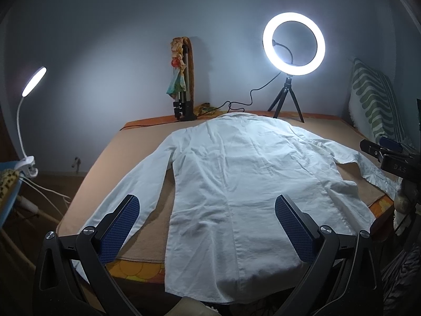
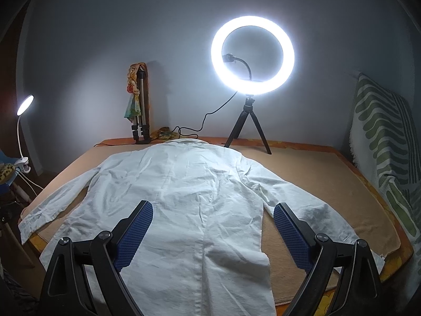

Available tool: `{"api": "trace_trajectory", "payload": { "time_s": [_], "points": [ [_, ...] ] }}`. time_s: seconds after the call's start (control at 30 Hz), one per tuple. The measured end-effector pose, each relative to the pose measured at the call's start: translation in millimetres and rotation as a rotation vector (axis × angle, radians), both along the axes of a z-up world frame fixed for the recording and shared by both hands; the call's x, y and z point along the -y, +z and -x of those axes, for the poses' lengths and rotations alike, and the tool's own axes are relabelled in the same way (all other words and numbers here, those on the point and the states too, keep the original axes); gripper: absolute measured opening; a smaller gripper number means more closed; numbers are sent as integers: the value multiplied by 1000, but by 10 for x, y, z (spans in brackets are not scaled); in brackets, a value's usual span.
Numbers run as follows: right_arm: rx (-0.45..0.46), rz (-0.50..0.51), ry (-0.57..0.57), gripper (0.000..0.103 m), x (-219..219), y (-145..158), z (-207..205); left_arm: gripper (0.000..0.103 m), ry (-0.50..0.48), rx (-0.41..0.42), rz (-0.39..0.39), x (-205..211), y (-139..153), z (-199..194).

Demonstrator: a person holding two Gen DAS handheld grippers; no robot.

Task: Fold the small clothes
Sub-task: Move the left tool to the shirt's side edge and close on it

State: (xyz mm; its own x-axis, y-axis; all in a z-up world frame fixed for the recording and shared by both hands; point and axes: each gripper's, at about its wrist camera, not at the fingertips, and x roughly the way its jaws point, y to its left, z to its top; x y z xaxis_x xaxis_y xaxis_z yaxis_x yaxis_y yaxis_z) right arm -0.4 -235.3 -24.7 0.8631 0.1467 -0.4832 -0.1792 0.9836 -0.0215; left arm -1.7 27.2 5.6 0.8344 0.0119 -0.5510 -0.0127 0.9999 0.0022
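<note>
Your left gripper point(image 1: 206, 226) and right gripper point(image 2: 213, 233) both gape empty above the shirt point(image 1: 236, 173): light, limp cloth, so pinch cuffs or hem.

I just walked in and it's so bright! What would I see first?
First, the glowing white ring light on its small black tripod, standing at the bed's far edge. Next, the big white long-sleeved shirt spread flat, back up, across the tan bed cover.
</note>
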Motion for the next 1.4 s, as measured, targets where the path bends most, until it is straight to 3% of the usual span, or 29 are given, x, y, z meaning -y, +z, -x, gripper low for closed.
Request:
{"api": "trace_trajectory", "payload": {
  "time_s": [0.27, 0.4, 0.47, 0.53, 0.63, 0.77, 1.03, 1.23, 1.4],
  "points": [
    [12, -19, 33, 95, -122, 71, -19, 100, 29, -39, 46, -314, -84, -38],
    [23, -30, 67, 95, -243, 134, -51, 97, 0, -27, 162, -587, -169, 2],
    [28, -26, 91, 95, -318, 143, -60, 92, 5, -39, 180, -709, -227, 15],
    [26, -26, 117, 95, -400, 152, -83, 80, 27, -56, 142, -821, -277, 18],
    [12, -35, 148, 95, -525, 136, -124, 67, 72, -99, 148, -1107, -360, 1],
    [-6, -29, 189, 90, -685, 120, -156, 56, 143, -147, 139, -1548, -484, -24],
    [-36, -19, 261, 83, -887, -36, -161, 33, 234, -274, 256, -2388, -850, -139],
    [-197, -92, 324, 76, -954, -190, -432, 32, 240, -341, 271, -2527, -1067, -296],
    [-218, -46, 360, 76, -1141, -127, -611, 32, 204, -386, 245, -2492, -1186, -484]
  ]
}}
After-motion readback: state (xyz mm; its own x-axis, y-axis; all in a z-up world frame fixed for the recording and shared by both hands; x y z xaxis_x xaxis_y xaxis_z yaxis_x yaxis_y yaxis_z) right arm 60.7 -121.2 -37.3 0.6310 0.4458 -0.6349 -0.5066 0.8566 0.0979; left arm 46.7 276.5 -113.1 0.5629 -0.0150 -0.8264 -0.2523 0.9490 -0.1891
